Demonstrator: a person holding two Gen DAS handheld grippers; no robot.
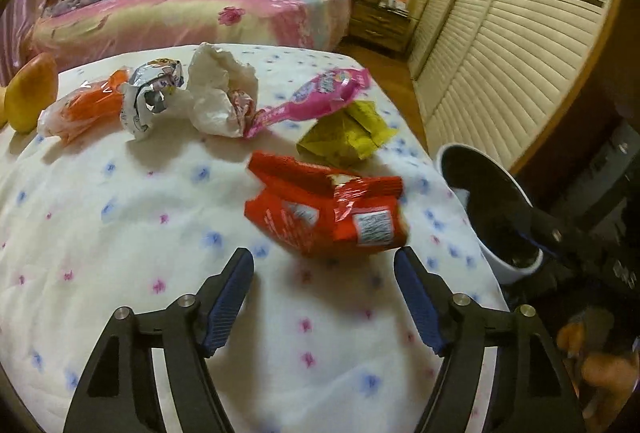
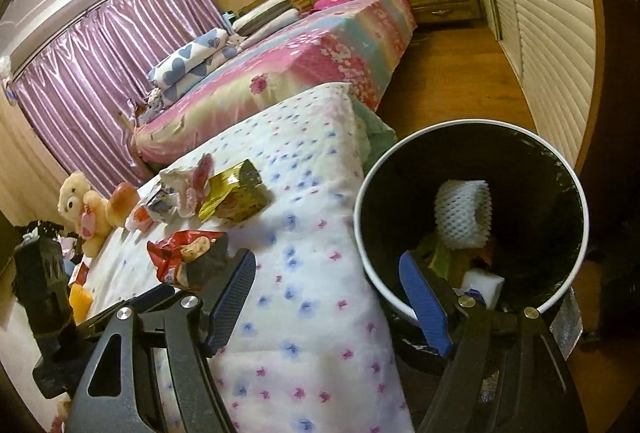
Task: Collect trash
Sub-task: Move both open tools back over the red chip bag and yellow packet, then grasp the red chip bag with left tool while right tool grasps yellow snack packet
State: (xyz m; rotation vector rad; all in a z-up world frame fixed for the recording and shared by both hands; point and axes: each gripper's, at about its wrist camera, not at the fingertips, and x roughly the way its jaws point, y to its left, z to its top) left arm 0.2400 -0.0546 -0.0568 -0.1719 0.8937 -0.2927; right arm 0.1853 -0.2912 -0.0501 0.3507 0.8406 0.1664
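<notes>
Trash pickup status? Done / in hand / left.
Done: the bin already holds a white foam net and other scraps.
In hand: nothing. The left gripper is open, facing the red wrapper; the right gripper is open at the bin's rim.
Left: red, yellow, pink, white, silver and orange wrappers on the quilt.
</notes>
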